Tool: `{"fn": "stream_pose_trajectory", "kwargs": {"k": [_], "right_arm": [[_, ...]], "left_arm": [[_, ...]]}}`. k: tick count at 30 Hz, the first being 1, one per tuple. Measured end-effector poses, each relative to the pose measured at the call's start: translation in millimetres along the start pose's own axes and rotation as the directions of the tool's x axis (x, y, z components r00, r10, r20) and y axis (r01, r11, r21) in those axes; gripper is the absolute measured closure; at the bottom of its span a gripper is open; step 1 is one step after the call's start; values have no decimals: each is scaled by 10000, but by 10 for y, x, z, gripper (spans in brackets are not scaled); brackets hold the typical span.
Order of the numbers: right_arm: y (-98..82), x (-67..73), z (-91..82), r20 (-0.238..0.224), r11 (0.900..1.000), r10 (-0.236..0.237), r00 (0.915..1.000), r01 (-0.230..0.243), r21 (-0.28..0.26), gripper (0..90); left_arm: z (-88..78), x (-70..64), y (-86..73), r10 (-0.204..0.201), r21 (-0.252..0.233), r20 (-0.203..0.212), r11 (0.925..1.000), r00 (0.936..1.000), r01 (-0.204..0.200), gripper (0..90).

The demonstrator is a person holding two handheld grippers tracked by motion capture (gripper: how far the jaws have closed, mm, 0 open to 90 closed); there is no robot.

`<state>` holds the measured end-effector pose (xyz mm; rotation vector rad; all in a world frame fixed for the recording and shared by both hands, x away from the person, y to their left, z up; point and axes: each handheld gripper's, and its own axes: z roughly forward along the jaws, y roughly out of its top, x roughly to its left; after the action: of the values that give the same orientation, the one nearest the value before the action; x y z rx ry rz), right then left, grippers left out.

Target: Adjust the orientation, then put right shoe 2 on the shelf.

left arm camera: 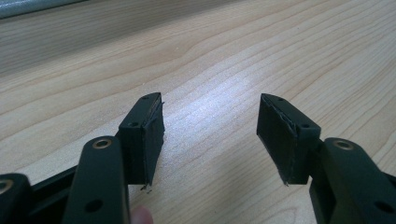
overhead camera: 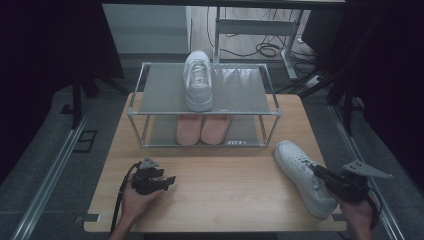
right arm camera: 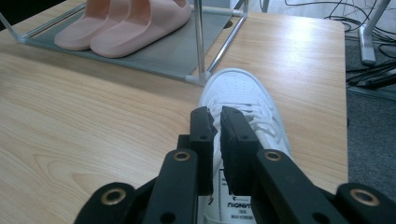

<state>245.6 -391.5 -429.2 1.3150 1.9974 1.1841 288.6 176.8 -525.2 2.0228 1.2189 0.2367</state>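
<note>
Item: white sneaker [overhead camera: 304, 176], lying near the desk's [overhead camera: 215, 195] right edge, toe toward the shoe rack [overhead camera: 205, 102]. Its mate [overhead camera: 198, 80] sits on the rack's top shelf; pink slippers [overhead camera: 202, 129] on the lower shelf.
Right gripper [right arm camera: 215, 122]: jaws nearly closed, a narrow gap over the sneaker's tongue; whether they pinch it cannot be told.
Left gripper [left arm camera: 210, 135]: jaws wide apart, empty, resting near the desk's front left.
Step, judged: taking hold of the sneaker. Next calls for a firm grip, then a lift to the top shelf beside the mate.
</note>
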Motion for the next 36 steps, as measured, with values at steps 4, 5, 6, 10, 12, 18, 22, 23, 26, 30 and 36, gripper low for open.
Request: {"fn": "stream_pose_trajectory", "kwargs": {"k": [4, 5, 6, 10, 12, 18, 22, 23, 26, 30, 36], "right_arm": [[34, -38, 1, 12, 10000, -48, 10000, 48, 34, 778], [41, -50, 2, 9, 9999, -82, 10000, 82, 80, 767], [45, -60, 5, 15, 9999, -72, 10000, 72, 102, 757], [50, -100, 21, 44, 9998, 9, 10000, -10, 215, 730], [48, -119, 27, 62, 9997, 24, 10000, -26, 260, 721], [32, -199, 28, 54, 9992, 222, 9997, -223, 337, 703], [1, -263, 44, 108, 9982, 334, 9994, -339, 495, 695], [-5, -273, 49, 106, 9980, 349, 9993, -354, 526, 692], [-29, -308, 65, 177, 9971, 411, 9990, -421, 630, 681], [-61, -326, 68, 226, 9960, 525, 9984, -540, 713, 651], [-96, -324, 88, 363, 9955, 508, 9980, -535, 777, 626]], "left_arm": [[-4, -4, 2, -13, -28, 12, 10000, 10000, 13, 417], [-2, -3, 3, -13, -29, 15, 10000, 10000, 13, 417], [2, 2, 4, -3, -15, 21, 10000, 10000, 3, 418], [9, 4, 2, 10, 19, 29, 10000, 10000, -10, 417], [1, 3, 3, 5, -1, 16, 10000, 10000, -5, 417], [-6, -10, 5, 2, -35, 47, 10000, 10000, -1, 418], [5, -18, 7, 23, 4, 48, 10000, 10000, -23, 418], [6, -17, 7, 13, 10, 48, 10000, 10000, -13, 417], [3, -13, 7, 12, -5, 36, 10000, 10000, -12, 417], [7, -17, 6, 15, 13, 50, 10000, 10000, -16, 417], [15, -23, 6, 63, 49, 57, 10000, 10000, -63, 417]]}}
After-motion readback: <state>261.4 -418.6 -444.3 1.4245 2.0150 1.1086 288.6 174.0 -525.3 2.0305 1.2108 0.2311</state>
